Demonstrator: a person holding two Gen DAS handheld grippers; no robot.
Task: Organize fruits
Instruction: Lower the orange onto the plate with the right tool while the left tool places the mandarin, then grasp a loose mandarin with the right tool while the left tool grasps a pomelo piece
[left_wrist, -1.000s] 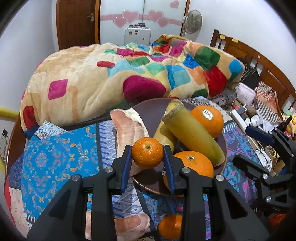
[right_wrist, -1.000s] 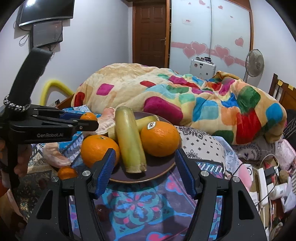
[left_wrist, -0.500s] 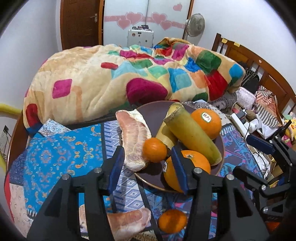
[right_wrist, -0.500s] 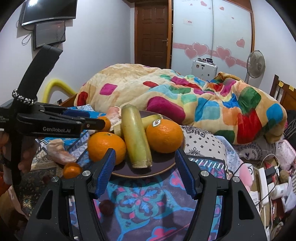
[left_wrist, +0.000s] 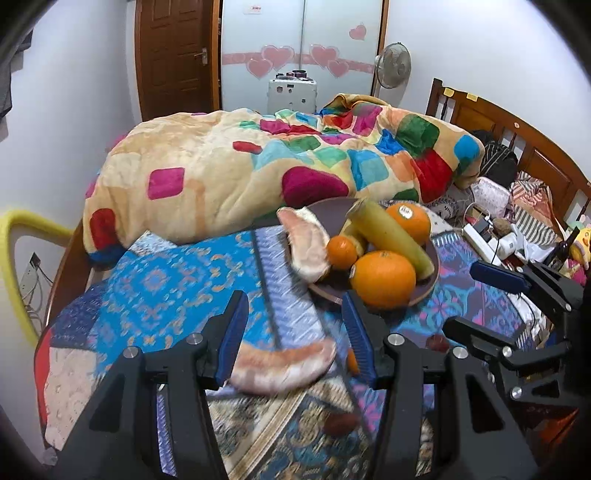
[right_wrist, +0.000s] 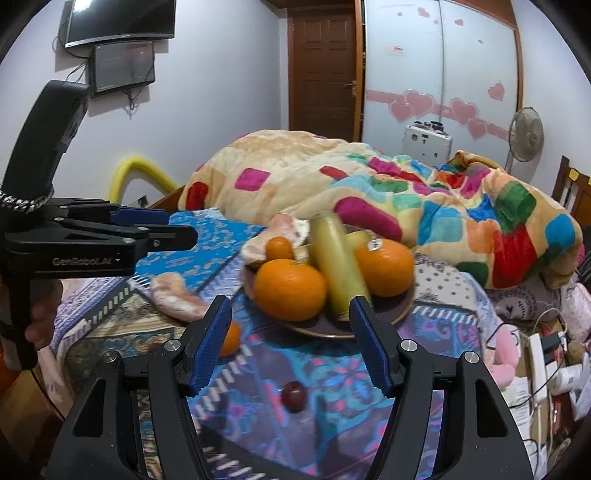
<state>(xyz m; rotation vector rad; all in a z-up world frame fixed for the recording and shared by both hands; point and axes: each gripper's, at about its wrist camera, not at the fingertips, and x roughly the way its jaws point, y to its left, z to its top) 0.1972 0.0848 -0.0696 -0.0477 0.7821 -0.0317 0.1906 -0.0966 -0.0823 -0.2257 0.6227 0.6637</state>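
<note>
The left gripper is empty and its blue pads stand apart, having just been opening; between them, lower on the bed cover, a pale pomelo slice lies without touching the pads. The right gripper is also parted with nothing between its pads, and it points toward the plate. On the plate a small orange sits beside a second pomelo slice, which lies over the plate's left rim. A big orange is at the near edge, a yellow-green stalk lies across the middle, and an orange with a sticker is behind it. Off the plate, another small orange rests on the cover, partly hidden behind the right gripper's left pad, and a dark red fruit lies nearer to the camera. A folded blanket is behind the plate.
</note>
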